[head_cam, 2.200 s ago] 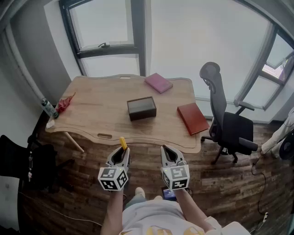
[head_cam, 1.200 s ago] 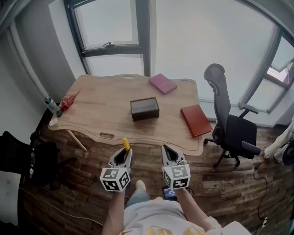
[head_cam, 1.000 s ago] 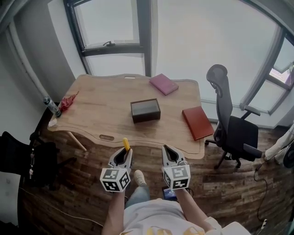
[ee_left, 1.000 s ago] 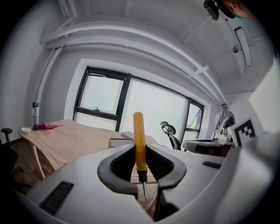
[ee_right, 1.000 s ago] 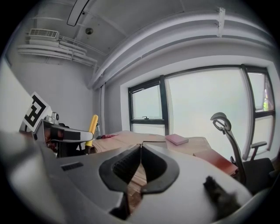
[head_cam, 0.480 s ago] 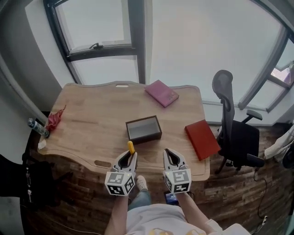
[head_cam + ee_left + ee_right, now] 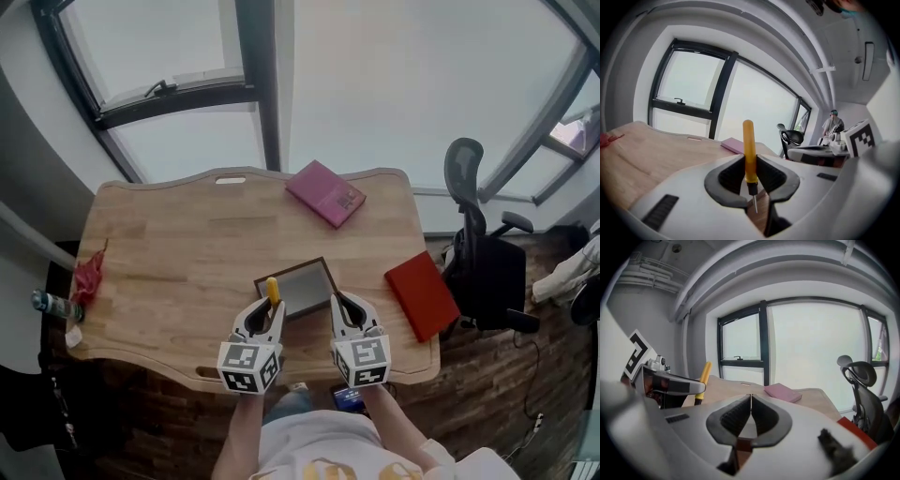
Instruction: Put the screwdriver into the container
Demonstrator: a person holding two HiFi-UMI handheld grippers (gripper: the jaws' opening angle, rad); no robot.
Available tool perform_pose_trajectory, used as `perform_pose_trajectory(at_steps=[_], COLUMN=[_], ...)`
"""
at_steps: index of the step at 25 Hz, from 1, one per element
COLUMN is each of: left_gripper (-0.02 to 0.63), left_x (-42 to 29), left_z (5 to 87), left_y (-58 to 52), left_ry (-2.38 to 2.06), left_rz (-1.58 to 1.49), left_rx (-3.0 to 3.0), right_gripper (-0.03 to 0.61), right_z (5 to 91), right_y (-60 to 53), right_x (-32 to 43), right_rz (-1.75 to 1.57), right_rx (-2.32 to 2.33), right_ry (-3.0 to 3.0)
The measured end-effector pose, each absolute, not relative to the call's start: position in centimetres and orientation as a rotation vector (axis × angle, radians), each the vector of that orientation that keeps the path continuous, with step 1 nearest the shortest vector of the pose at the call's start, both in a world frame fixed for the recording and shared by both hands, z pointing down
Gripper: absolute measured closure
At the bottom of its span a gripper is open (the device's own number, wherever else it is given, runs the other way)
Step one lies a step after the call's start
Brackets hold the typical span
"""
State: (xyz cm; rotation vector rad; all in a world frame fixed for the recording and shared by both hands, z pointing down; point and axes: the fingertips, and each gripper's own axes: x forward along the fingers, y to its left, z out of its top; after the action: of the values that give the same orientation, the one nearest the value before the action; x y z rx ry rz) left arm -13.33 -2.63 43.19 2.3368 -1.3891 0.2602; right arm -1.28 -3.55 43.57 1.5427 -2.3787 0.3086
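now that the person has stepped up to the dark open rectangular container [image 7: 305, 284], the left gripper [image 7: 266, 317], clamped on the yellow-handled screwdriver [image 7: 273, 289] (handle up), hovers at its near edge, the empty right gripper [image 7: 343, 309] closed tight beside it, so the drop looks near.

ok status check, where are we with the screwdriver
Left claw shut on screwdriver, handle up. Right claw shut, empty. Container open, right ahead, nothing blocking.
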Motion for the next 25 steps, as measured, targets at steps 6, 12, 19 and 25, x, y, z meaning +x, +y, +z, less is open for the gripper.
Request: perform_pose_trajectory(at_steps=[6,12,19,25], left_gripper=[0.534,0.535,0.535,0.535], left_x=[-13.3,-12.7,-13.0,-12.9], left_z=[43.7,44.6,44.7,45.0], left_y=[-5.7,-6.5,-7.2,-8.4], left_ry=[-1.318,-1.288,-1.288,-1.298], left_rz=[0.234,0.285,0.314,0.356], left_rx=[2.339,2.340,2.345,2.364], right_gripper=[0.546,0.546,0.546,0.546], right_z=[44.5,44.8,44.7,44.9], right_y=[-5.9,-6.1,-6.5,-7.7], right_x=[-1.2,-0.8,-1.6,-1.0], right_rz=[0.329,0.370,0.399,0.394], right_rx=[1.589,1.593,1.576,1.582], right_ry=[-2.331,-2.340,-2.382,-2.378])
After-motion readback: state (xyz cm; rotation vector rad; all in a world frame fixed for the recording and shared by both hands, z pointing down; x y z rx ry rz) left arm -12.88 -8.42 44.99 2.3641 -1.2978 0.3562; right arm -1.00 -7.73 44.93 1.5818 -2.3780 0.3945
